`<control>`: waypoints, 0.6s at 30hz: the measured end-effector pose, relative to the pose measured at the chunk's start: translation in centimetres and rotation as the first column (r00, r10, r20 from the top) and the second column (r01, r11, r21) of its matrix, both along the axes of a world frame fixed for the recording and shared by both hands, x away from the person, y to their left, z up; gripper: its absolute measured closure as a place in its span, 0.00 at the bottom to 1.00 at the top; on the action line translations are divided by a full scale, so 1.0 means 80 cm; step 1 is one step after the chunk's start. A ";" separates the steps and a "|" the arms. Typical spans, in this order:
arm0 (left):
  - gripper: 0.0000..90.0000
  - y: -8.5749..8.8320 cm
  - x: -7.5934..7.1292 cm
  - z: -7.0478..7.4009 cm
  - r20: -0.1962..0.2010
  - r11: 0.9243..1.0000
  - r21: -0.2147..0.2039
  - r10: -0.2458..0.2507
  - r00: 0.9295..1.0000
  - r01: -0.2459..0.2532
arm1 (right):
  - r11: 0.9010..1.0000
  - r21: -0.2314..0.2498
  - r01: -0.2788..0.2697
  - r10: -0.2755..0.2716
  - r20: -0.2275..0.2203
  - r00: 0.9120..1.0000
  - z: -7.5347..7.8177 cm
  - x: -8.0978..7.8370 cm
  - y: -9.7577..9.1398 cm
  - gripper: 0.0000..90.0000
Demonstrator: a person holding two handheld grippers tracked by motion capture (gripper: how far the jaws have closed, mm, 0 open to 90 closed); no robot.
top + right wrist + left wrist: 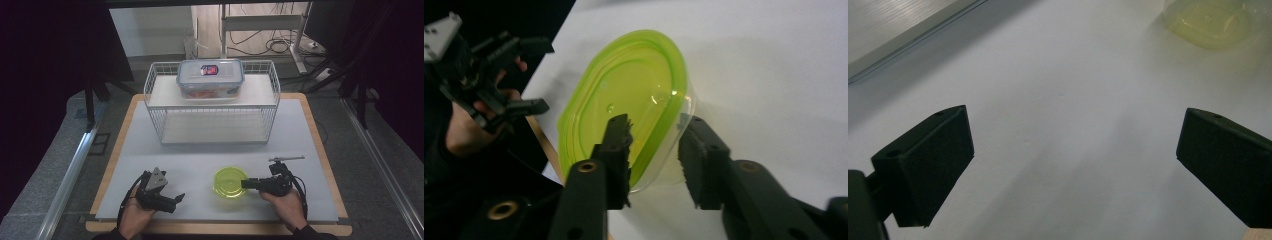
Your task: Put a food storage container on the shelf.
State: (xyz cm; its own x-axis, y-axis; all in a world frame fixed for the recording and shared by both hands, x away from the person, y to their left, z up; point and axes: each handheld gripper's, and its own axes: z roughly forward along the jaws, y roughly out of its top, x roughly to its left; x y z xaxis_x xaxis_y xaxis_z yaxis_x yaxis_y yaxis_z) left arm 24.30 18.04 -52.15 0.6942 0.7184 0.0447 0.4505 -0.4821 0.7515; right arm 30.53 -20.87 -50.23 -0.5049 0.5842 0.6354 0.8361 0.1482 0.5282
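Black jaws of the right gripper (pixel 654 145) straddle the near rim of the green-lidded clear tub (pixel 624 100): one jaw lies over the lid, the other outside the clear wall. Whether the pads yet press cannot be told; the grip counts as released. From the high view, the tub (pixel 231 182) sits on the white table surface (pixel 200 150), front centre, right gripper (pixel 246 184) at its right edge. Left gripper (pixel 177 198) rests well apart to the left, held in the left hand (pixel 135 212), jaws spread wide over bare table, holding nothing. White wire rack (pixel 212 102) stands behind, carrying a clear lidded box (pixel 210 77) on its top shelf. Metal rod (pixel 286 158) lies near the right gripper
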 end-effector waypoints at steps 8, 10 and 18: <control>0.02 0.000 0.000 0.000 0.005 1.000 0.003 -0.004 1.000 0.004 | 0.998 0.061 0.003 0.000 -0.050 0.999 -0.004 0.006 -0.002 0.89; 0.02 0.000 0.000 0.000 0.005 1.000 0.003 -0.004 1.000 0.004 | 0.998 0.057 0.002 0.001 -0.053 0.999 -0.002 0.006 -0.002 0.90; 0.02 0.000 -0.001 0.001 0.014 1.000 -0.003 0.000 1.000 0.000 | 0.997 0.083 0.003 -0.001 -0.025 1.000 0.012 0.008 -0.004 0.90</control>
State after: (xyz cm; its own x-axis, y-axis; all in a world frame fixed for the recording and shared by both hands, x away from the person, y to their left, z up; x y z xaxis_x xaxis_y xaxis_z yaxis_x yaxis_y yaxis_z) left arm 24.24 18.04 -52.05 0.6936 0.7185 0.0521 0.4402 -0.4799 0.7589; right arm 31.20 -21.15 -49.30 -0.4869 0.5302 0.6942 0.8496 0.1030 0.5173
